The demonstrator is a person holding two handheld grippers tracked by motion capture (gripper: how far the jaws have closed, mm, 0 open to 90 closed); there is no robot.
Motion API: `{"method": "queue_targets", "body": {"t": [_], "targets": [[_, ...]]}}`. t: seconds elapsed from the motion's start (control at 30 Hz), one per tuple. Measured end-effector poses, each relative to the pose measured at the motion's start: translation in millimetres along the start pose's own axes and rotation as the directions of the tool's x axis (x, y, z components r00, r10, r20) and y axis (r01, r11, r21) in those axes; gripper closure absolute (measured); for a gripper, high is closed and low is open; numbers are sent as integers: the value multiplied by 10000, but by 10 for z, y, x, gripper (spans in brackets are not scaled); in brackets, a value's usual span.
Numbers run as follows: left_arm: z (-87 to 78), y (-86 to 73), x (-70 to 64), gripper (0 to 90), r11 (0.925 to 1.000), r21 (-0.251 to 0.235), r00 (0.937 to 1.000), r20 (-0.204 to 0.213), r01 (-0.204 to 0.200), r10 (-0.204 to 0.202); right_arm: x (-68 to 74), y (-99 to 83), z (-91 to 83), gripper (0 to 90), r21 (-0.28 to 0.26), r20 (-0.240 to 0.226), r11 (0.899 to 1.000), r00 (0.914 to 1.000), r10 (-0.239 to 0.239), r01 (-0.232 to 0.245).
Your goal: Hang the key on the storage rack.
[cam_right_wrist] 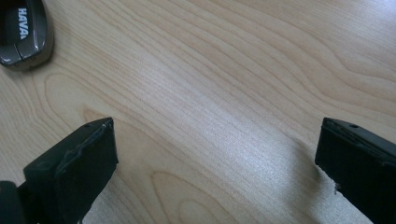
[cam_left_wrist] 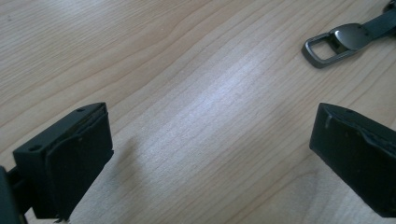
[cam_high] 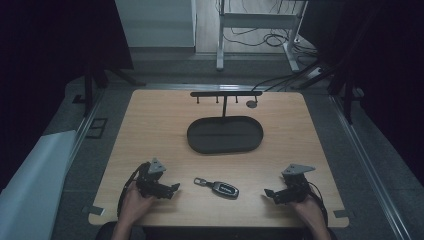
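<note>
Approach step, I judge: both tongs, left (cam_high: pixel 170 190) and right (cam_high: pixel 270 193), gape wide flanking the car key fob (cam_high: pixel 224 188) on the desk (cam_high: pixel 160 130); next, one closes on its ring (cam_left_wrist: pixel 322 48).

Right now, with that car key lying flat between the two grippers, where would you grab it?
Probably the metal loop of the car key, coming from its left with the left gripper: the loop points that way, and the fob body lies flat on the table, offering little edge.

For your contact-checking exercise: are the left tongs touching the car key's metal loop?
Apart. In the left gripper view, bare wood lies between the open left tongs and the metal loop of the car key.
</note>
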State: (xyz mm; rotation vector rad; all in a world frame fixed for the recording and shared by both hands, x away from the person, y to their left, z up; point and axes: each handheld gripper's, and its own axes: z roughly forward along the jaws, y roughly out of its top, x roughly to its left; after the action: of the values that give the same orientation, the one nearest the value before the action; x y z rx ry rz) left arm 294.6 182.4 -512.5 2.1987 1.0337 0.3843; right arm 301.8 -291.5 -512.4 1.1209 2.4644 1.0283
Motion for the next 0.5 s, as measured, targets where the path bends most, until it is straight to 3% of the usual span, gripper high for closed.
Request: {"method": "queue_targets", "body": {"t": [0.17,0.5], "targets": [[-23,16,-19,0,9995,-321,9999,107,-25,28,-6,0,-5,0,-48,19,10000,10000,17,-17],[30,38,-63,0,9991,-45,9991,37,-416,416,4,8,-19,0,-34,112,9999,9998,-153,154]]}}
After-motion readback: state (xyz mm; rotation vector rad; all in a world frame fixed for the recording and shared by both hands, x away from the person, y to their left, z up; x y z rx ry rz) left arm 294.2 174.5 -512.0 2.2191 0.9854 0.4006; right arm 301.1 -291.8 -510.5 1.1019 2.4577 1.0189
